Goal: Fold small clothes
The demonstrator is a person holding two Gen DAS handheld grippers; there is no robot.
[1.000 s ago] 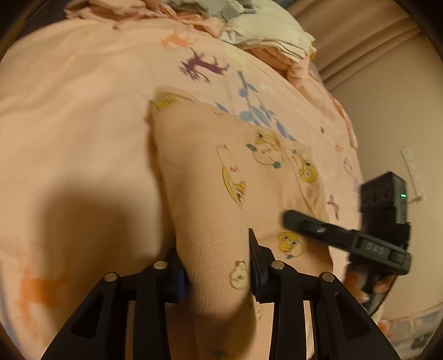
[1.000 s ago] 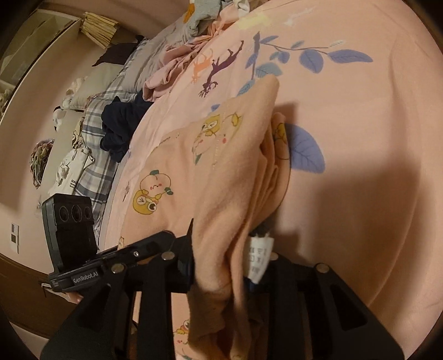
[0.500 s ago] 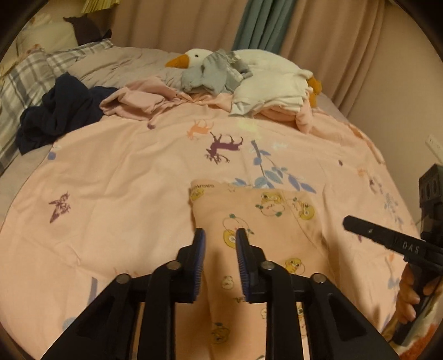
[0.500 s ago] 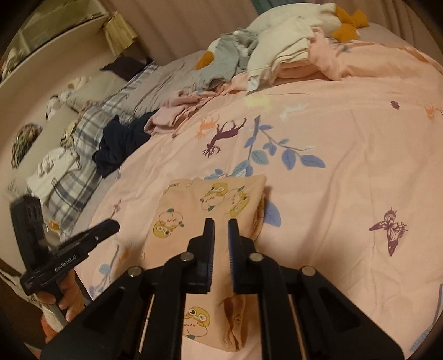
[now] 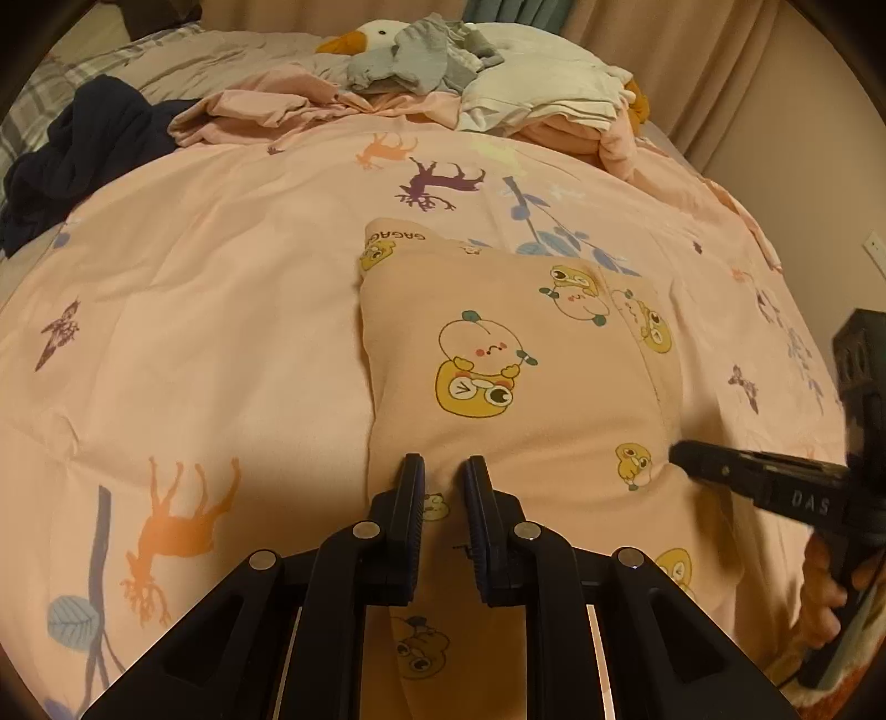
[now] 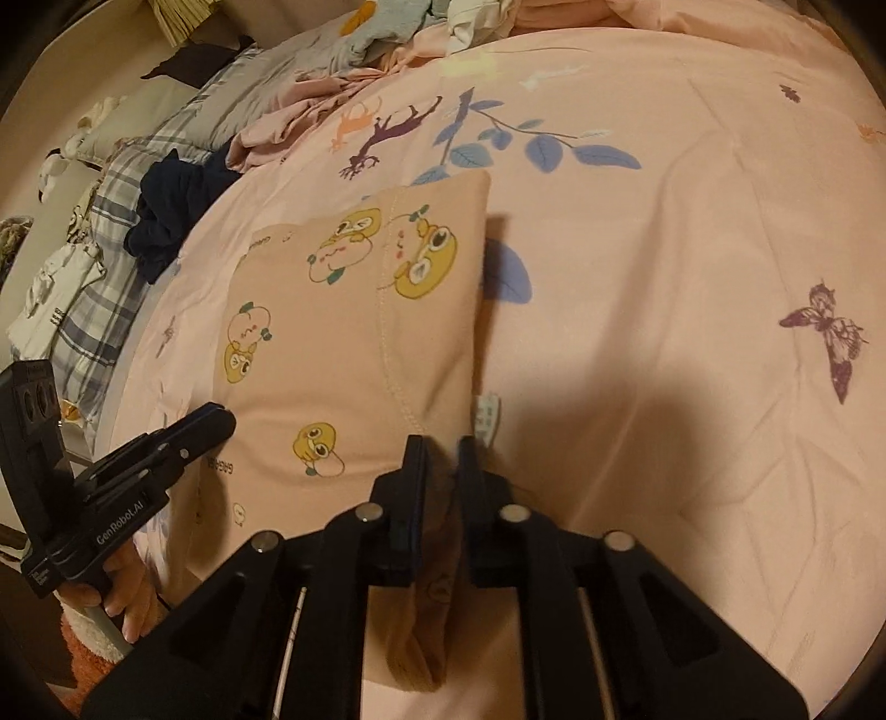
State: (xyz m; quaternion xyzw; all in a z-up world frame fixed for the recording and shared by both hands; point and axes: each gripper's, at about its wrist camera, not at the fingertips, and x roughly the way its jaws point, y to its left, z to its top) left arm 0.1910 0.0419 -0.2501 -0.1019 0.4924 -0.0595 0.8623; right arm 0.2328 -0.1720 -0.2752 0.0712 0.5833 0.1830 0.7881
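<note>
A small peach garment (image 5: 498, 354) printed with yellow cartoon ducks lies folded into a flat rectangle on the pink bedspread (image 5: 221, 310). My left gripper (image 5: 444, 479) hovers over its near left part with a narrow gap between the jaws, and the cloth shows flat below that gap. My right gripper (image 6: 443, 451) is at the near right edge of the garment (image 6: 343, 332), next to a white care label (image 6: 487, 412). Its jaws are opening, and a shadowed fold of the edge lies in the gap. Each view shows the other gripper, the right gripper (image 5: 684, 454) and the left gripper (image 6: 219, 415).
A heap of clothes lies at the far end of the bed: grey pieces on a white goose toy (image 5: 421, 50), white and pink cloth (image 5: 548, 94). A dark navy garment (image 5: 94, 144) lies at the far left. Plaid bedding (image 6: 111, 232) lies beyond the bedspread. A wall rises at the right.
A second ago both grippers held a raised fold of the garment. They let it go and drew back; it now lies flat, and both grippers have come down to its near edge.
</note>
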